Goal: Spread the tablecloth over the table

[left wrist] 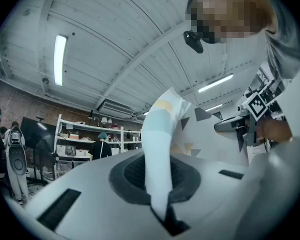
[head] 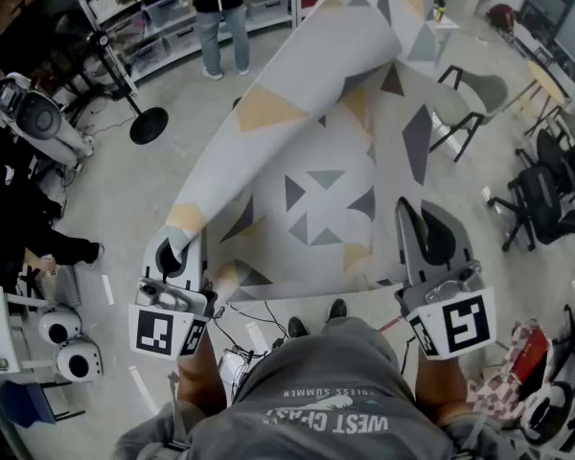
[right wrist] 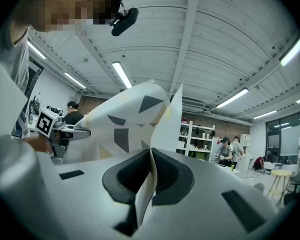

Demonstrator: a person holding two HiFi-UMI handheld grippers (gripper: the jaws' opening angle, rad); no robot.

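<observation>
A pale grey tablecloth printed with dark grey, mid-grey and tan triangles (head: pixel 316 161) hangs in the air in front of the person, held by its near edge and billowing up and away over the grey concrete floor (head: pixel 125 199). The left hand-held gripper (head: pixel 177 257) has its jaws closed tight on the cloth's near left corner; in the left gripper view a bunched, rolled strip of the fabric rises straight out from between the dark pads. The right hand-held gripper (head: pixel 431 242) is likewise clamped on the near right edge, and the right gripper view shows a thin fold of the cloth pinched between its pads and standing up from them. The cloth's near edge runs between the two grippers, with the fabric curling over itself on the left side. Each gripper carries a white cube with black square markers, the left cube (head: pixel 163 332) and the right cube (head: pixel 455 322) facing the head camera. Below the cloth's near edge the person's black shoes (head: pixel 311 319) show on the floor. Farther off, another person in dark top and jeans (head: pixel 216 17) stands at white shelving (head: pixel 163 17), a black round-based stand (head: pixel 149 123) is on the left, and black office chairs (head: pixel 546 199) stand on the right.
</observation>
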